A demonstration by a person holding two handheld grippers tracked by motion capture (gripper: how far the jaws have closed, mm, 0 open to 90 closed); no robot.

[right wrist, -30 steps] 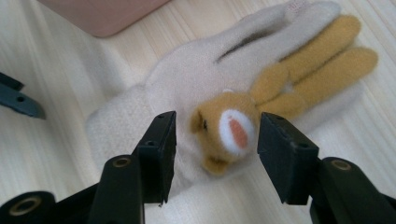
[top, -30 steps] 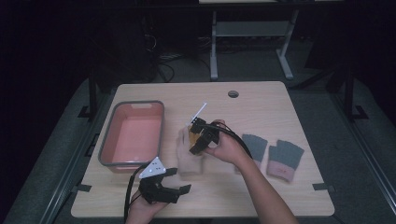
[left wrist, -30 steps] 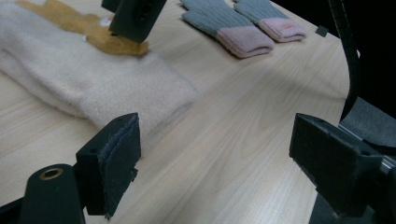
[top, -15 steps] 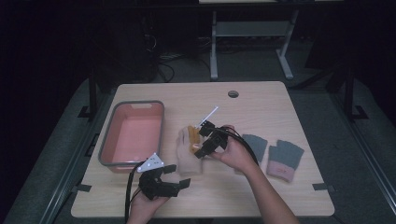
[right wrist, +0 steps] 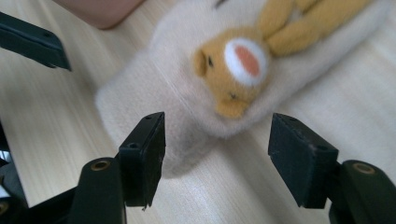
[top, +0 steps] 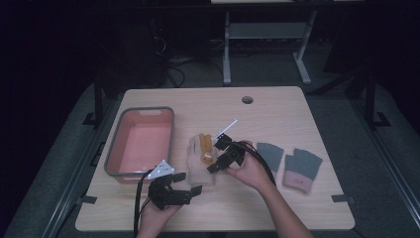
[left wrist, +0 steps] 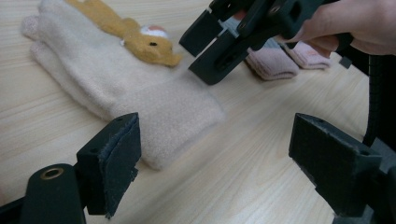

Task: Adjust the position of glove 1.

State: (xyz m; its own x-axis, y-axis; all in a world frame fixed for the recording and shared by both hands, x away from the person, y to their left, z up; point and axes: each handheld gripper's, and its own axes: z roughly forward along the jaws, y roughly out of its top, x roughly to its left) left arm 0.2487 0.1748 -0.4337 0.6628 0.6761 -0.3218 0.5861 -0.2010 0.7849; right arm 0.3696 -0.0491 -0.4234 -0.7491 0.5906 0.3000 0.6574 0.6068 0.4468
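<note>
A cream mitten (top: pixel 198 163) with a yellow rabbit figure (top: pixel 204 146) lies flat at the middle of the table. My right gripper (top: pixel 214 167) hangs just over its cuff end. Its jaws have just been opening and now stand wide, with the mitten (right wrist: pixel 177 84) beneath the gap and no pad pressing on it. In the right gripper view the gripper (right wrist: pixel 217 154) looks down on the rabbit's face (right wrist: pixel 236 70). My left gripper (top: pixel 197 190) rests open near the front edge. It (left wrist: pixel 219 163) points at the mitten's cuff (left wrist: pixel 154 107), with the right gripper (left wrist: pixel 210 51) beyond.
A pink tray (top: pixel 112 153) with a grey rim stands to the left of the mitten. Two grey mittens with pink cuffs (top: pixel 271 156) (top: pixel 300 169) lie to the right, behind my right hand. A cable hole (top: pixel 247 99) sits at the table's far side.
My right gripper has come down and nearer, from over the rabbit figure to the mitten's cuff end, and its jaws have spread wider. The left gripper has stayed put.
</note>
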